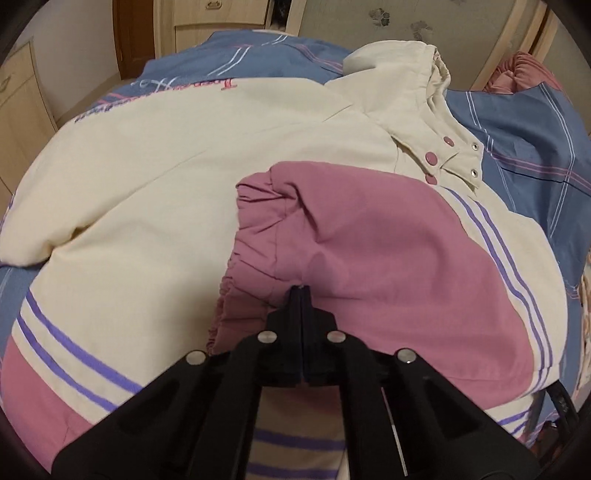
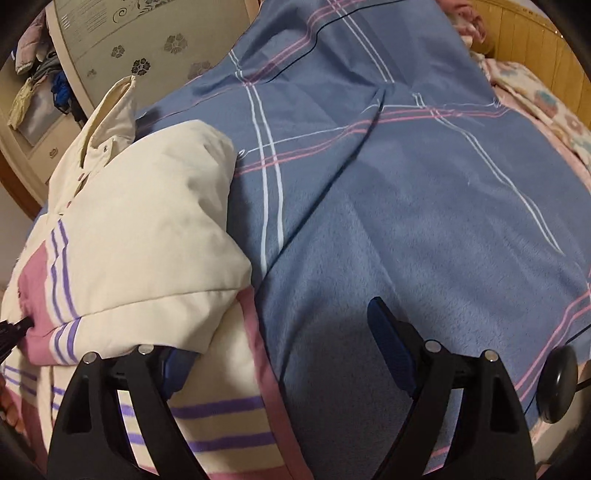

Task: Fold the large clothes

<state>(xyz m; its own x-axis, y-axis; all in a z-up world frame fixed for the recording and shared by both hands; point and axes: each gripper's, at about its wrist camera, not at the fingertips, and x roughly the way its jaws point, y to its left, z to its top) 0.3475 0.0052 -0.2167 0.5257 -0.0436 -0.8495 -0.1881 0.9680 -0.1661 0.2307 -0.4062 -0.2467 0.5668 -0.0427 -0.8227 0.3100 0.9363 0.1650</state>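
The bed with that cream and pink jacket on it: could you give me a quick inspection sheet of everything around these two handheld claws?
Surface: blue plaid bedcover, wrinkled, jacket lying on it.
Job's things: cream jacket; its pink sleeve is folded over the body; collar snaps undone.
Clutter: floral bedding at the far edge; a reddish bundle beyond the jacket.
Grippers: left gripper shut on the pink sleeve; right gripper open, one finger tucked under the jacket's edge, the other over bare cover.
Cables: thin dark cable by the right gripper's knob.
Surroundings: light wooden drawers, flowered panel, wooden headboard.
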